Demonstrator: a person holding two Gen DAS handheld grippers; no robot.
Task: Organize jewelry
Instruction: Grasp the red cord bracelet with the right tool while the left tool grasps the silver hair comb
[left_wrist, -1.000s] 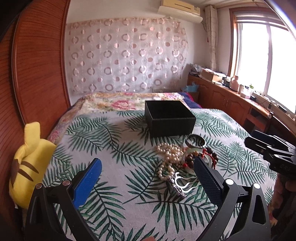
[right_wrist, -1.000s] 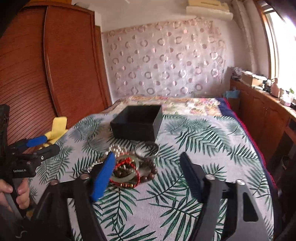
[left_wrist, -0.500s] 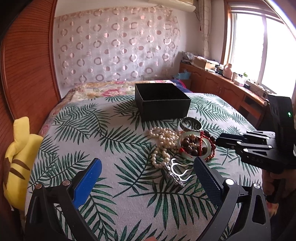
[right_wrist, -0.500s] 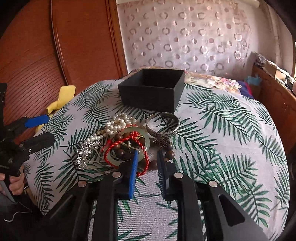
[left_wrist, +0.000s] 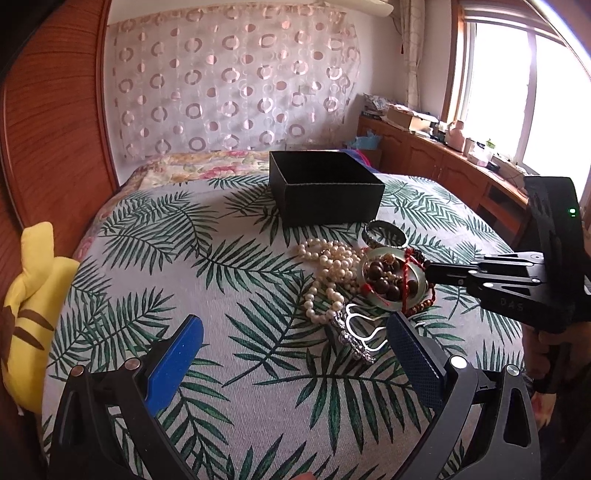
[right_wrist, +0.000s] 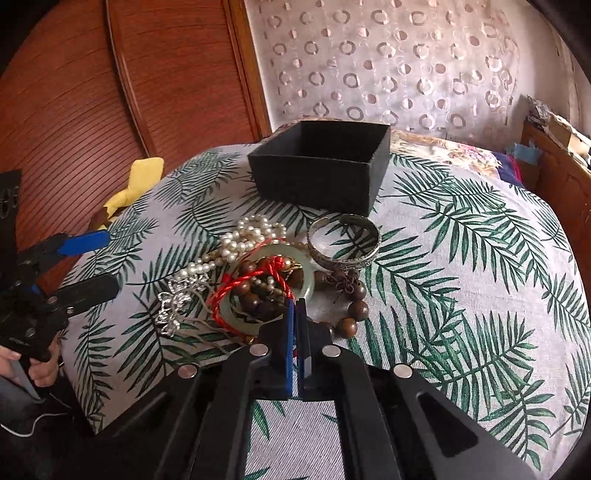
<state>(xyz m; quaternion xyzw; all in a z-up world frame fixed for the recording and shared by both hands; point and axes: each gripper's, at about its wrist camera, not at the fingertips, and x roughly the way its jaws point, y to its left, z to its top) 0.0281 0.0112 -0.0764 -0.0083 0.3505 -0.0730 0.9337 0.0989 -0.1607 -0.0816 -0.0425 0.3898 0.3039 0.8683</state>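
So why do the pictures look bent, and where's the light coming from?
Left wrist view: the window is glaring white and lights the bed from the right; straight edges bulge from the fisheye lens. Right wrist view: softer, dimmer light, the black box sharp, corners dark.

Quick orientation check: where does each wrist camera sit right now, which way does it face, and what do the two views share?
Left wrist: on the left hand-held gripper, jaws wide open, looking down the leaf-print bedspread at the jewelry; the right hand-held gripper enters from the right.
Right wrist: on the right hand-held gripper, shut at the pale green jade bangle; a hand shows lower left.
Shared: open black box, white pearl necklace, engraved silver bangle.
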